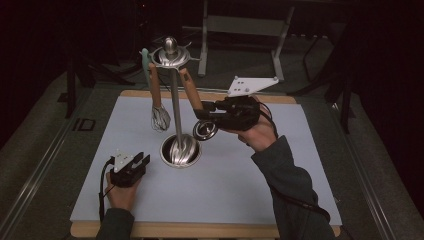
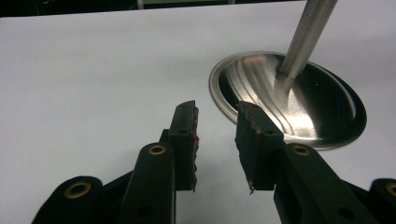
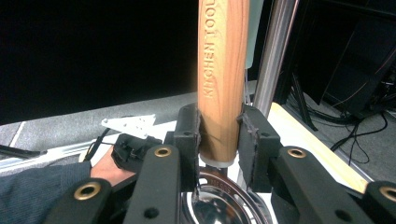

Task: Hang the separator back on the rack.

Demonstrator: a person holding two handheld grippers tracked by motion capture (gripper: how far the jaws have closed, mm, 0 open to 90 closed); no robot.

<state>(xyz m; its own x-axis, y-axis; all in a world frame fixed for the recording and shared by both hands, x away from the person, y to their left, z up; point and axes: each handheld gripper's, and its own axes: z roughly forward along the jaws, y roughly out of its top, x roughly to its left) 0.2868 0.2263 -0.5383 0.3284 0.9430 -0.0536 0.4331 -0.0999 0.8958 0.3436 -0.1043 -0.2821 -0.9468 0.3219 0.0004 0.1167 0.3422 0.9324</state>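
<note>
The pale mat (image 1: 250, 190) covers the table. At its centre stands the steel utensil stand (image 1: 176, 107), a wire whisk (image 1: 160, 117) hanging at its 9 o'clock. At 3 o'clock the right gripper (image 1: 205, 112) has its jaws clamped on the wooden-handled ladle (image 1: 192, 90), bowl low beside the stand's base. At 7 o'clock the left gripper (image 1: 141, 161) rests, jaws apart and empty.

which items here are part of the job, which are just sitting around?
In the job:
- wooden-handled ladle, clamped in the right claw
- utensil stand, where the ladle hangs

Just there:
- whisk, hanging on the stand, untouched
- left claw, open, resting on the mat beside the stand's base
- metal frame behind the table
</note>
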